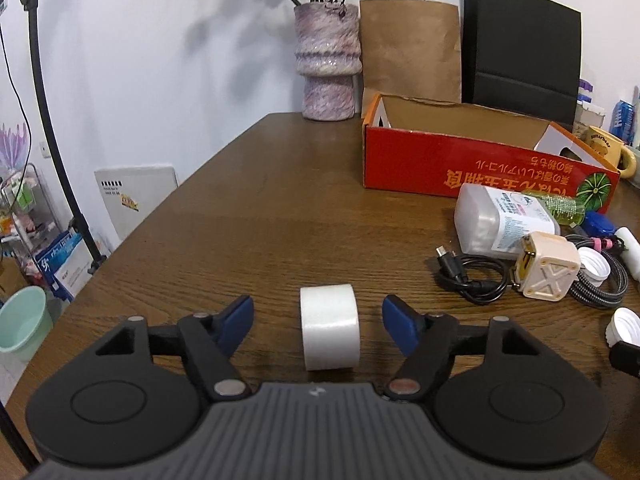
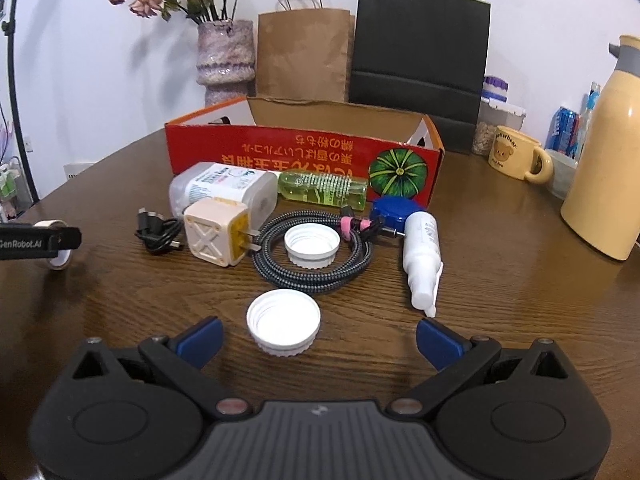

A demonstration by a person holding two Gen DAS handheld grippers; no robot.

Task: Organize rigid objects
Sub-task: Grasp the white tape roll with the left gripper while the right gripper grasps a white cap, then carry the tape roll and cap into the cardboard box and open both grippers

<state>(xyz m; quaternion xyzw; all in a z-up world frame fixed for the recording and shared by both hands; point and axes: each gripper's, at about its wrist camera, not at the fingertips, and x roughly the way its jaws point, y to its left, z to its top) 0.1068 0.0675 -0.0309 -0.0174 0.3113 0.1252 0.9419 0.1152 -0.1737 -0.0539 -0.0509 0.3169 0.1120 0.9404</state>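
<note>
My left gripper (image 1: 318,318) is spread wide, and the roll of white tape (image 1: 330,327) stands on its edge between the two blue pads, touching neither. My right gripper (image 2: 318,340) is spread wide too, with a white bottle cap (image 2: 283,327) lying open side up just ahead, a little toward my left pad.

Neither holds anything yet. The red cardboard box (image 1: 460,160), the likely home for these things, sits at about one o'clock from my left gripper and twelve o'clock from my right.

To do this well, I judge I should ease the left forward until the pads sit level with the roll's flat faces, then close squarely, since a roll on edge may trundle away. The cap is low, so I should drop the right pads close to the table (image 2: 500,280) first.
</note>
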